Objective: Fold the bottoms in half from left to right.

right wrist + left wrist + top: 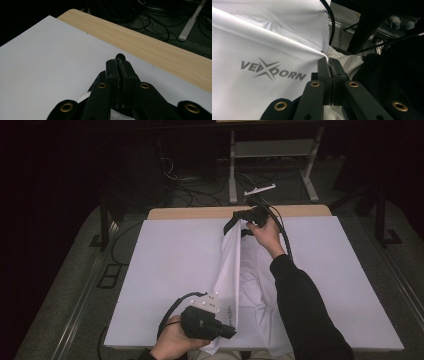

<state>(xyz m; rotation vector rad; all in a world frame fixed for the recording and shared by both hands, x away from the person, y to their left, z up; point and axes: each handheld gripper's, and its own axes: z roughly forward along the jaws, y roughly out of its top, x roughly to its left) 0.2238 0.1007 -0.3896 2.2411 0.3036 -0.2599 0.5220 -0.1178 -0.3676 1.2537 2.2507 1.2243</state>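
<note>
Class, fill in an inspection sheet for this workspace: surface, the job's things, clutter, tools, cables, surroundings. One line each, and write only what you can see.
Surface: white board on a wooden table; wood shows along the far edge.
Job's things: white garment printed VEXOORN, stretched between the near and far edges.
Clutter: nothing seen.
Tools: left tool shut on the garment near the front edge; right tool shut on it at the far edge.
Cables: a black cable loops from the left tool; another runs along the right forearm.
Surroundings: dark floor with loose cables and a grey stand.
</note>
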